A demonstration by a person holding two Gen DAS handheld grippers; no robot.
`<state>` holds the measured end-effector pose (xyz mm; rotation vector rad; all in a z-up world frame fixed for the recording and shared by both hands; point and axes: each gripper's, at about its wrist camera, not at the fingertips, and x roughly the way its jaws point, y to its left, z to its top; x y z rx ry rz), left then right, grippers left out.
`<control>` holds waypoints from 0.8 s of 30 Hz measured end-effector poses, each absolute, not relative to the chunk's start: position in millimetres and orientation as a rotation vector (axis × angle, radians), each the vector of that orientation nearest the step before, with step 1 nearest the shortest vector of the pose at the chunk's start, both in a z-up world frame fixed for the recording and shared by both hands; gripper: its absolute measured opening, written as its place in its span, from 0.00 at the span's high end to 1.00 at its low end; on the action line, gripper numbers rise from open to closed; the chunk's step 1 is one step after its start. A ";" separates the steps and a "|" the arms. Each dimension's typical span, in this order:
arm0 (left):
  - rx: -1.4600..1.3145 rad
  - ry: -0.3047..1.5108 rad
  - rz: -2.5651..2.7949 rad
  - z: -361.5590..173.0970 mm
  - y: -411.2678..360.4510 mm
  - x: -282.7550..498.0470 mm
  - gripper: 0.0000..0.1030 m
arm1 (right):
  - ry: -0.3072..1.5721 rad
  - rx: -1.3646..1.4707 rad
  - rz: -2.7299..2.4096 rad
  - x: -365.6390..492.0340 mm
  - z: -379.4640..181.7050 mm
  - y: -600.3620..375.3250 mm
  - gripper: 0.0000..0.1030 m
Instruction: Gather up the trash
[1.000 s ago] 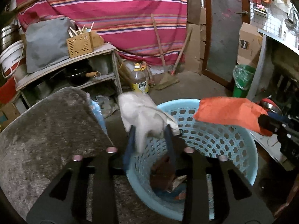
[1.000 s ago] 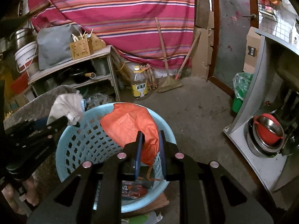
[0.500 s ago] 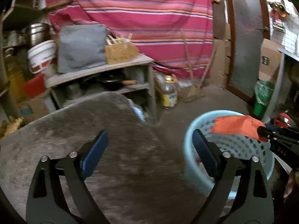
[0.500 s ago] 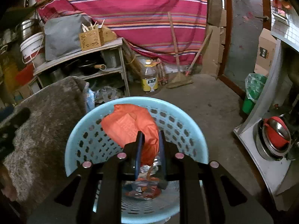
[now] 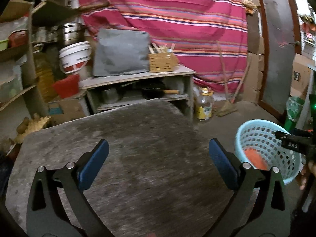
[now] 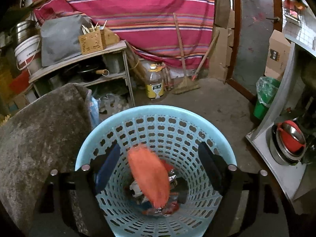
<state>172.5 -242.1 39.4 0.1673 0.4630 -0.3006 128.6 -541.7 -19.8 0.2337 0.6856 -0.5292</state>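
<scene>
My left claw (image 5: 158,158) hangs over the grey, worn tabletop (image 5: 138,138); its jaws are opening, already spread wide, with nothing between the blue pads (image 5: 94,164). My right claw (image 6: 158,165) points down into the light blue perforated basket (image 6: 158,118), its jaws also opening and clear of the orange wrapper (image 6: 149,177), which appears blurred between them, touching neither pad, above the trash at the basket's bottom. That trash (image 6: 171,207) consists of crumpled foil and coloured wrappers; no print on them is legible. In the left wrist view the same basket (image 5: 256,126) stands just beside the tabletop's right edge, with the orange wrapper (image 5: 254,158) visible inside it and my right claw's black body (image 5: 292,142) above its rim, marked with small pale letters that I cannot read with confidence. Behind the basket, a plastic bottle (image 6: 155,83) with a yellow cap and a yellow label stands on the floor; the label carries characters too small to read. A white bucket (image 6: 27,49) on the left bears a line of grey lettering, illegible, above a red band. A cardboard box (image 6: 278,55) at right shows a dark printed panel with unreadable characters. A striped pink cloth (image 6: 138,9) hangs across the back wall, with a broom (image 6: 185,83) leaning against it.
</scene>
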 end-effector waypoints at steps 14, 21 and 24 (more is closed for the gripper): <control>0.091 0.443 -0.188 44.6 -130.1 116.4 0.05 | 0.579 0.187 -0.422 84.1 0.5 -460.0 0.04; 0.126 0.422 -0.081 32.7 -77.8 76.9 0.05 | 0.539 0.129 -0.311 58.0 -0.4 -381.7 0.04; 0.115 0.432 -0.061 22.6 -55.4 56.1 0.05 | 0.553 0.121 -0.241 48.5 -12.0 -342.8 0.04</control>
